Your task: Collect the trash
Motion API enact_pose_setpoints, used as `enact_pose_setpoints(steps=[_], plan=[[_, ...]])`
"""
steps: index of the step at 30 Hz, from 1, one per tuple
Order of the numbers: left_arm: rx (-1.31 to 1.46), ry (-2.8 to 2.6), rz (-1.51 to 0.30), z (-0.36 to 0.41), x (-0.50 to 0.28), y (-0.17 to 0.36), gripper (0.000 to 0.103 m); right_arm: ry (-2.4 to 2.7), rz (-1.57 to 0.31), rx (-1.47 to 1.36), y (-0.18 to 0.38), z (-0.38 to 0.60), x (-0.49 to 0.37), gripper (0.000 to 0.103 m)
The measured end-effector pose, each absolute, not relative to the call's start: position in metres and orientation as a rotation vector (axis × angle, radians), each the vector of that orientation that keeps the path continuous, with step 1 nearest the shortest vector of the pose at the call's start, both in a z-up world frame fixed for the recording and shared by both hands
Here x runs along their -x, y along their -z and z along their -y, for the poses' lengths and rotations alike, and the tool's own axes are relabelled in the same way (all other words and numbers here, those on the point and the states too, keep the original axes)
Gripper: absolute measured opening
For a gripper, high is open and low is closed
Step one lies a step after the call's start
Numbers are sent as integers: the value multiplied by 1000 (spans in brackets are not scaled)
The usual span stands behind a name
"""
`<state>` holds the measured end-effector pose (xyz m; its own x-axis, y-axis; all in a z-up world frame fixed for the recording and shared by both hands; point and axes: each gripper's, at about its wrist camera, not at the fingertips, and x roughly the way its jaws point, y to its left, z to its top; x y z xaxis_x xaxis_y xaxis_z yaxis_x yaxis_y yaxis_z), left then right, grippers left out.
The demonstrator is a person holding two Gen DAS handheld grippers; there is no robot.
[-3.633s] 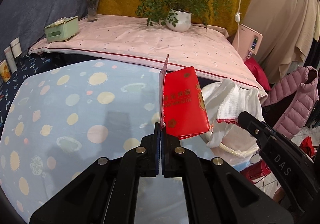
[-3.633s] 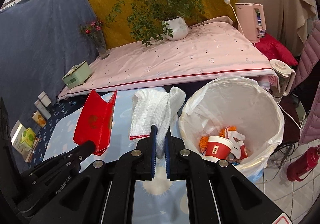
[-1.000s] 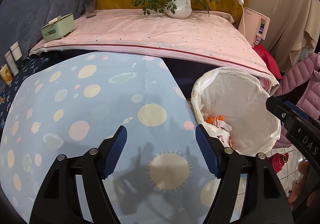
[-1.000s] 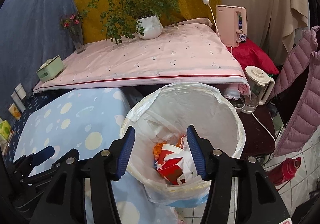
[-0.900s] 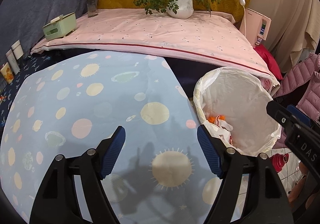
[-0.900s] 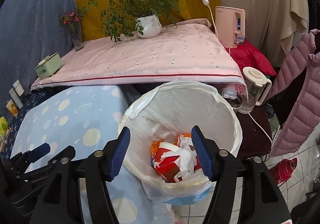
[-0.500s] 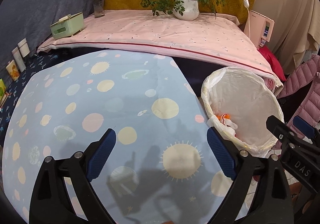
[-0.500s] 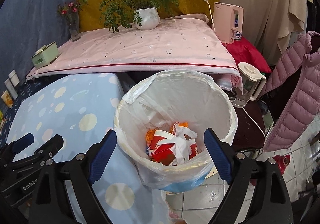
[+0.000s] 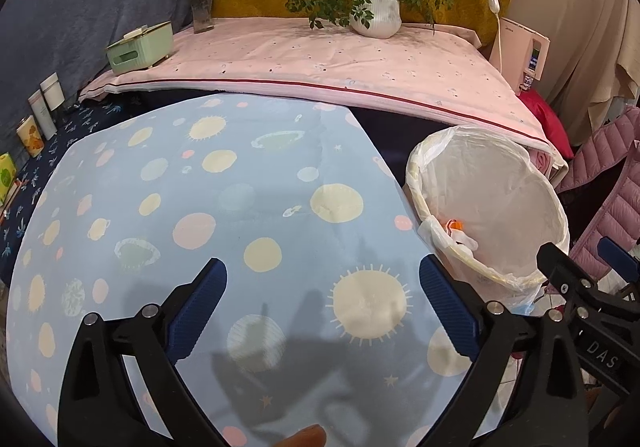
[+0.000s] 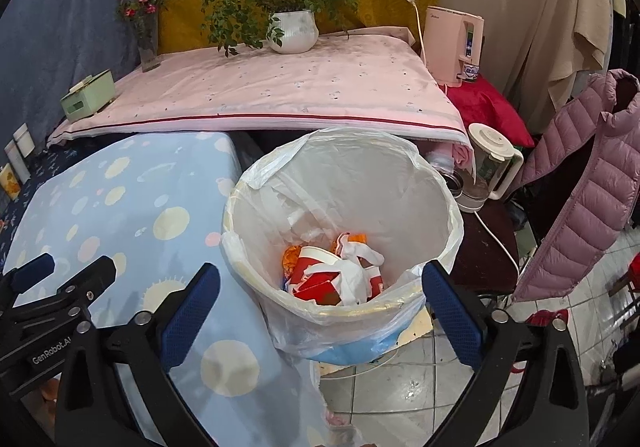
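Both my tools, the left tool (image 9: 323, 301) and the right tool (image 10: 320, 305), have just spread wide and hold nothing. The trash (image 10: 334, 273) lies in the lined bin (image 10: 440, 183) off the counter's (image 9: 160, 187) right edge; what sits under it looks orange, hard to tell.

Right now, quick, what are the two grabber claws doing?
Left gripper: jaws have just been opening, wide open, nothing between them.
Right gripper: jaws have just been opening, wide open, empty, above the white plastic-lined trash bin.
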<state>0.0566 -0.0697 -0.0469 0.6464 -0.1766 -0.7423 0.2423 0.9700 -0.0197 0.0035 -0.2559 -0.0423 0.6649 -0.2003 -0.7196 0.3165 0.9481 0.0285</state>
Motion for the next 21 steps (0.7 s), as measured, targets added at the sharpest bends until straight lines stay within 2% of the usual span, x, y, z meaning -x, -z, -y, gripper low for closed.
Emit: enact_pose_setpoints(steps=[21], plan=[[-108,261,-845,80,-47,47,93,327,-792,-127,41,256,10,96]])
